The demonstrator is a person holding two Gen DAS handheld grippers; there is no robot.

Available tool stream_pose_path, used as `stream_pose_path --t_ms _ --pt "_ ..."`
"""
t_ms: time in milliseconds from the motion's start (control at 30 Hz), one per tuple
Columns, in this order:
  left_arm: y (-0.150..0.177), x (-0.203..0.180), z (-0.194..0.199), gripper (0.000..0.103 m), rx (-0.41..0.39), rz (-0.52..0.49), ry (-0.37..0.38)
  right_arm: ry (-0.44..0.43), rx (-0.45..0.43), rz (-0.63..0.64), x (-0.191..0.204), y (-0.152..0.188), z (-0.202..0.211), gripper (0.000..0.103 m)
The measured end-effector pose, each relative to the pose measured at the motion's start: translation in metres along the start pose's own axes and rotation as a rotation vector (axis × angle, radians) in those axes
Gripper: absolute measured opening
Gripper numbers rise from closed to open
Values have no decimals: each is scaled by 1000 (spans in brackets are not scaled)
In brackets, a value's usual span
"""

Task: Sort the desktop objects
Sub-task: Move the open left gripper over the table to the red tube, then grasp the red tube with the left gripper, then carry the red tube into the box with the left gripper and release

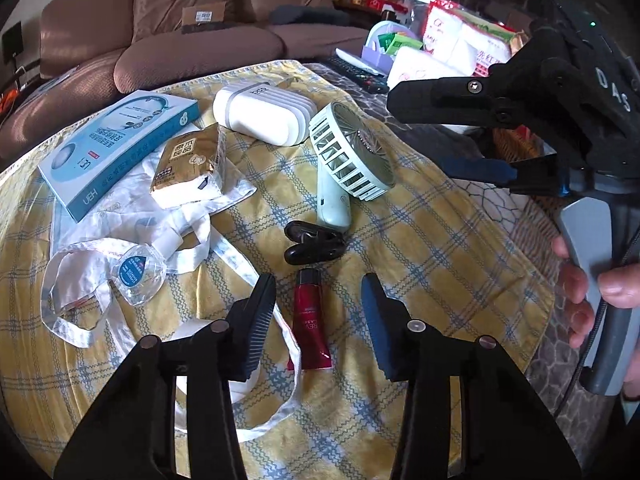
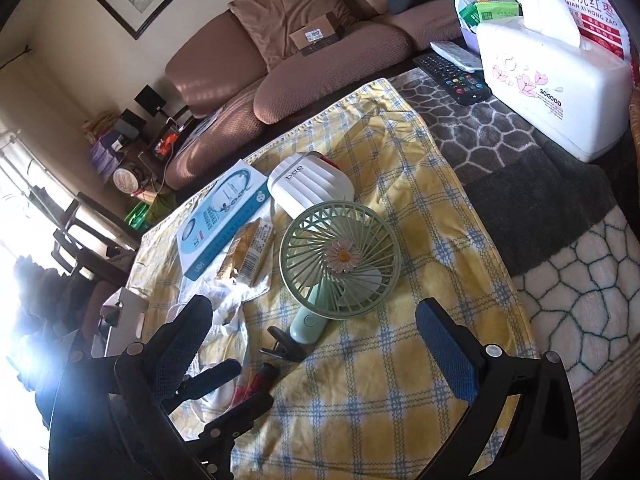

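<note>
On the yellow checked cloth (image 1: 420, 248) lie a red tube (image 1: 310, 320), a black clip (image 1: 314, 242), a green hand fan (image 1: 348, 152), a white case (image 1: 260, 114), a gold packet (image 1: 186, 162), a blue box (image 1: 116, 148), a small clear bottle (image 1: 138, 274) and a white cloth bag (image 1: 120, 216). My left gripper (image 1: 318, 312) is open, its fingers either side of the red tube, just above it. My right gripper (image 2: 316, 340) is open and empty, above the fan (image 2: 340, 258) and clip (image 2: 286, 348); it also shows at the right of the left wrist view (image 1: 452, 136).
A tissue box (image 2: 556, 92), remote controls (image 2: 452, 72), a purple organiser (image 2: 480, 12) and snack bags stand at the table's far right on a grey patterned blanket (image 2: 520, 184). A brown sofa (image 2: 304, 52) lies behind the table.
</note>
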State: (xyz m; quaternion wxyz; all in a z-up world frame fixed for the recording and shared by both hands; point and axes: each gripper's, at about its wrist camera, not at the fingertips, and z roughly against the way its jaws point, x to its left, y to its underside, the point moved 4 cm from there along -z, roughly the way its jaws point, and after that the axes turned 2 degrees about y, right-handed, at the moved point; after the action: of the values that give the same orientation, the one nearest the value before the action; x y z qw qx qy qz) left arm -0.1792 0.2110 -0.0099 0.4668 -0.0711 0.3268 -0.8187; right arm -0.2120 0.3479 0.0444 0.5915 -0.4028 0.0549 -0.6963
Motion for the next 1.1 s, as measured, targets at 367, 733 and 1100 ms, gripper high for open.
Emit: stream_pose_path --t_ms 367,733,1100 --pt "2 15 -14 14 29 50 57 -48 24 52 20 1 5 86" --pt "10 53 101 14 -99 141 160 -122 150 247 67 29 -15 69" --pt "63 169 262 14 -186 272 62 -211 232 364 167 73 -21 60"
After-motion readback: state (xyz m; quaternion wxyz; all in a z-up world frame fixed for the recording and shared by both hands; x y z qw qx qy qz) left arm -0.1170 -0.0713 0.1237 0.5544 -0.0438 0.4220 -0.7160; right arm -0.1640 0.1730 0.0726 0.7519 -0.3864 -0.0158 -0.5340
